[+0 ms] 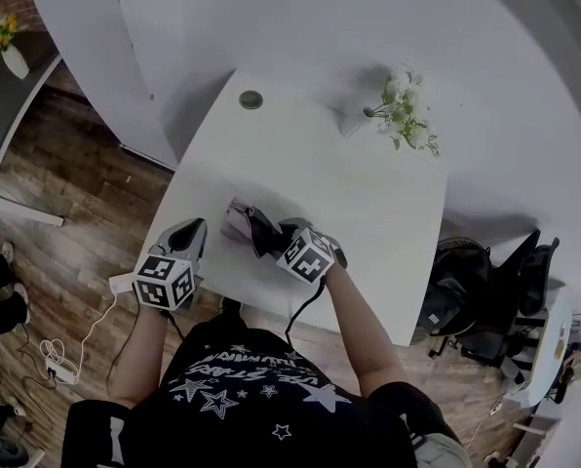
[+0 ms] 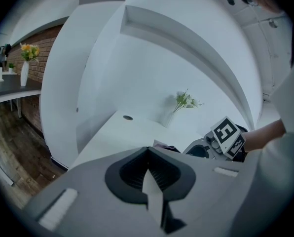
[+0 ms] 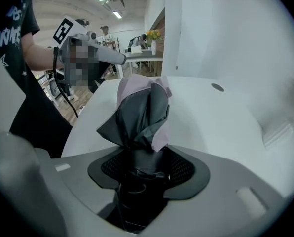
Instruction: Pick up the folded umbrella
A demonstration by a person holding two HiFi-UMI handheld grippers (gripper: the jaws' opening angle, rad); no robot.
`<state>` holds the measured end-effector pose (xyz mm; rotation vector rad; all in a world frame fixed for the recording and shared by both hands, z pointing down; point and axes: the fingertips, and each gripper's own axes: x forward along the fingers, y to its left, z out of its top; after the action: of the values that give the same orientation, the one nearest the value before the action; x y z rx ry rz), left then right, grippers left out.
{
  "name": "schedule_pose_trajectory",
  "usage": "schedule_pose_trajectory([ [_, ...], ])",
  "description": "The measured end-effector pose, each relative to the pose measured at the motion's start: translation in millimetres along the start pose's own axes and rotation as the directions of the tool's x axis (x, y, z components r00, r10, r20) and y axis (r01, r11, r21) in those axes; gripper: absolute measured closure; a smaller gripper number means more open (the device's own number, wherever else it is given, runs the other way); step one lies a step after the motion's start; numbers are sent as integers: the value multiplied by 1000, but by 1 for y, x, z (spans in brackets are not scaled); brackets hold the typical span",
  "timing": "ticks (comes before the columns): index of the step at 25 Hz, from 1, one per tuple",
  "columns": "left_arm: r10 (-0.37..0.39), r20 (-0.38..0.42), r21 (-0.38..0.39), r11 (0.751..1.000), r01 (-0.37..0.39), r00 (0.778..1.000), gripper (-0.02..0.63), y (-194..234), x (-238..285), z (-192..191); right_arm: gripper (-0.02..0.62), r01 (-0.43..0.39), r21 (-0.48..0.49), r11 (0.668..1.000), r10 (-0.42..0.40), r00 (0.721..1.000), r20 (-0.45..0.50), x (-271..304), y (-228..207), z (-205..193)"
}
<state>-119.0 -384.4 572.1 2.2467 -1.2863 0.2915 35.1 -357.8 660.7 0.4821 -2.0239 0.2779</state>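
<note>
In my head view, the folded umbrella lies on the white table near its front edge. My right gripper is at the umbrella's near end. My left gripper sits just beside it at the table's left edge, clear of the umbrella.

In the left gripper view, I see its jaws pressed together with nothing between them.

In the right gripper view, the jaws pinch the umbrella's dark end. Its grey and pink fabric sticks out ahead over the tabletop.
</note>
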Motion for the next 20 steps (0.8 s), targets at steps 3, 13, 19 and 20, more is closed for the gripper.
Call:
schedule_pose_trajectory([
  [3, -6, 3, 3, 1000, 6, 1000, 603, -3, 1, 0, 362, 19, -2, 1000, -19, 1000, 2, -1, 1, -1],
  [13, -9, 17, 19, 1000, 9, 1000, 603, -10, -12, 0, 367, 106, 2, 994, -106, 994, 15, -9, 7, 0],
  [19, -13, 39, 35, 999, 12, 999, 603, -19, -27, 3, 364, 167, 46, 985, -171, 980, 103, -35, 11, 11],
  [20, -14, 45, 37, 999, 13, 999, 603, -21, -29, 4, 364, 183, 53, 982, -188, 975, 117, -41, 11, 13],
])
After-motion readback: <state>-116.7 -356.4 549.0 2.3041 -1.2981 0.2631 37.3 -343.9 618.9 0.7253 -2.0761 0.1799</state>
